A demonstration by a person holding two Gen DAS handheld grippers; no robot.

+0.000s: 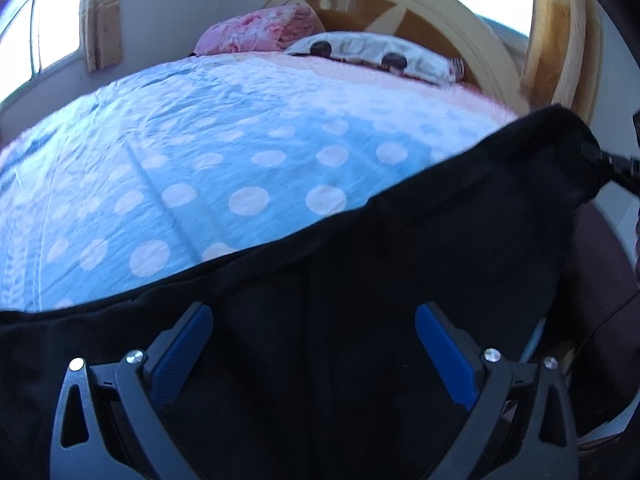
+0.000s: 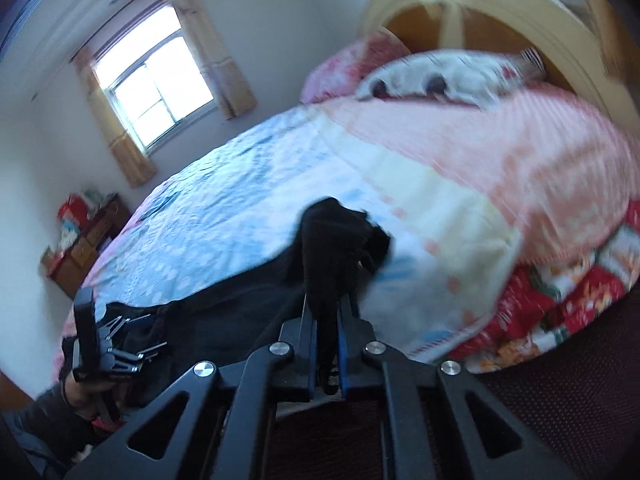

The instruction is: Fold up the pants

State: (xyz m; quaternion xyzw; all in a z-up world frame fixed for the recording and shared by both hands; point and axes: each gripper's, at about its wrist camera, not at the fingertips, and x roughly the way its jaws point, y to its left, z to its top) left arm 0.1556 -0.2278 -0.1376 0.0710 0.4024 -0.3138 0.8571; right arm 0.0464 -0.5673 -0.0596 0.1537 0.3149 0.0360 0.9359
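Black pants (image 1: 360, 264) lie along the near edge of a bed with a blue polka-dot cover (image 1: 200, 152). My left gripper (image 1: 314, 316) is open just above the black cloth, its blue pads (image 1: 444, 352) wide apart with nothing between them. My right gripper (image 2: 326, 312) is shut on a bunched end of the pants (image 2: 336, 236), which sticks up past the fingertips. In the right wrist view the left gripper (image 2: 116, 340) shows at the lower left over the other end of the pants. In the left wrist view the right gripper (image 1: 616, 164) grips the cloth at the far right.
A pink blanket (image 2: 500, 152) covers the head of the bed, with a pink pillow (image 1: 256, 28), a white pillow (image 1: 376, 50) and a curved wooden headboard (image 1: 460, 12). A red floral quilt (image 2: 560, 300) hangs off the right side. A wooden cabinet (image 2: 84, 240) stands by the window wall.
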